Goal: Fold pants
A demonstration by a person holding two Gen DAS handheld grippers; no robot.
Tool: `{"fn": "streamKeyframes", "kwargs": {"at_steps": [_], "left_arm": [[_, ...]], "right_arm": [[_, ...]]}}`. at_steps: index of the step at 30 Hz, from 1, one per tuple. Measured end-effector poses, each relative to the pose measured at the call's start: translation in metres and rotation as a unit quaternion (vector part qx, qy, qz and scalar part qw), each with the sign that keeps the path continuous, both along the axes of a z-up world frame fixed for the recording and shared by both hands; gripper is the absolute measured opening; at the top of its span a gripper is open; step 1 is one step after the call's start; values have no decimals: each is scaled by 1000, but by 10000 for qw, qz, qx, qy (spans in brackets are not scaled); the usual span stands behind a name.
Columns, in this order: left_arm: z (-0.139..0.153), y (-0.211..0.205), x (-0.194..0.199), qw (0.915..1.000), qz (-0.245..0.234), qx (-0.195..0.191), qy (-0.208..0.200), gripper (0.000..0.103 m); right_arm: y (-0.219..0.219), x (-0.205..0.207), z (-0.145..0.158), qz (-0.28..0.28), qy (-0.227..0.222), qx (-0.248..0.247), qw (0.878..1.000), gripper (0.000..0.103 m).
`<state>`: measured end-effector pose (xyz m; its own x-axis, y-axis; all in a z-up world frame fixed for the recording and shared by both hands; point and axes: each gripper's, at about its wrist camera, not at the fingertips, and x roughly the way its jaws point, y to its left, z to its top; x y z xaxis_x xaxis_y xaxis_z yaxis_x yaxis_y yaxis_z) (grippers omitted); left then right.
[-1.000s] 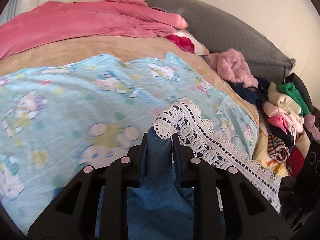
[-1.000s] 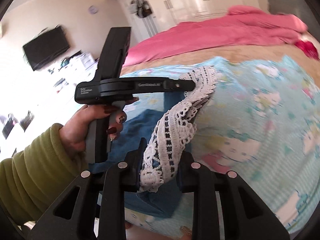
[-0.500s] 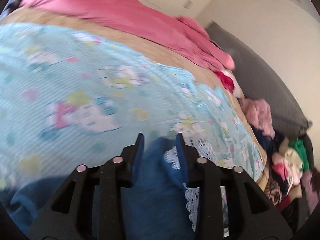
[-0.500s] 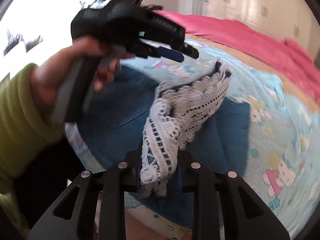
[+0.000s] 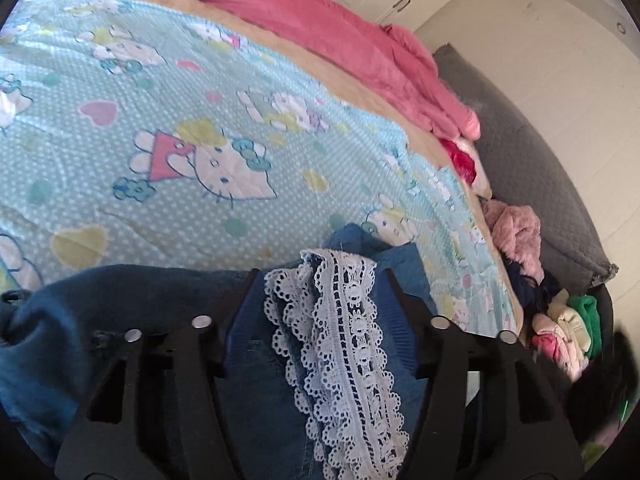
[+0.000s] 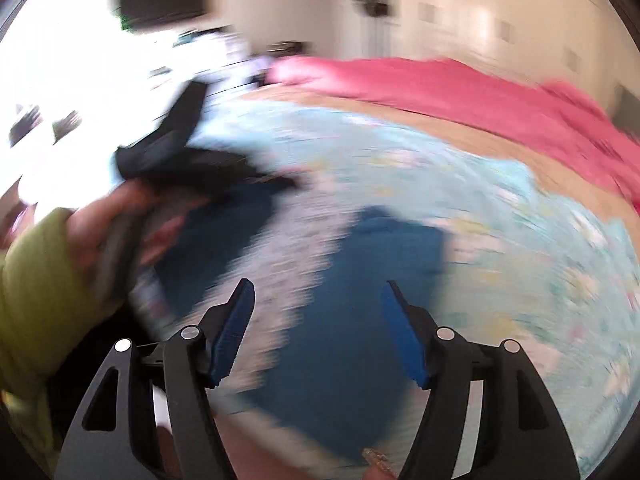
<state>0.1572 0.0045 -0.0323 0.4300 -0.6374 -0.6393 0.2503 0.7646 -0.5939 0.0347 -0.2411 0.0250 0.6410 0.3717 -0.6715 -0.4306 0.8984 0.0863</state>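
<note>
While the blue denim pants [image 5: 256,412] lie spread along the near edge of the bed, the left gripper [image 5: 320,280] sits low over them with its jaws standing wide, the white lace trim [image 5: 340,356] running up between the two fingers and touching neither that can be seen. Denim folds bunch to the near left of that gripper, and a blue corner of the pants pokes out just beyond the lace tip onto the Hello Kitty sheet [image 5: 168,128]. Far across the bed a pink duvet [image 5: 328,28] lies over a tan blanket [image 5: 304,64], and to the right a heap of mixed clothes [image 5: 560,320] rests against a grey quilted headboard [image 5: 532,160]. From the right wrist view, which is heavily blurred, the right gripper [image 6: 318,304] is likewise spread wide and empty, hanging above the pants [image 6: 360,300], with a pale lace band [image 6: 280,280] running diagonally under and left of its left finger. The person's left hand [image 6: 116,232], in an olive-green sleeve [image 6: 44,288], grasps the other gripper's black handle [image 6: 172,148] at the near left, over the same denim.
</note>
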Motion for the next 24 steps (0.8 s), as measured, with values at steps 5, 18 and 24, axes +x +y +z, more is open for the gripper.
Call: {"fn": "streamKeyframes", "kwargs": {"at_steps": [5,18,24], "left_arm": [[-12,-17,8,9995,-22,250,178,60],[6,-44,12,9963,-217,757,-352,15],[-9,-44,11,9944,-70,1024,-254,24]], "right_arm": [[-48,71,-19,-564,807,208,9949,65],[-66,131,-47,-564,1337,1355,9801,10],[-38,135,-69,-627,1168,117,9911,18]]}}
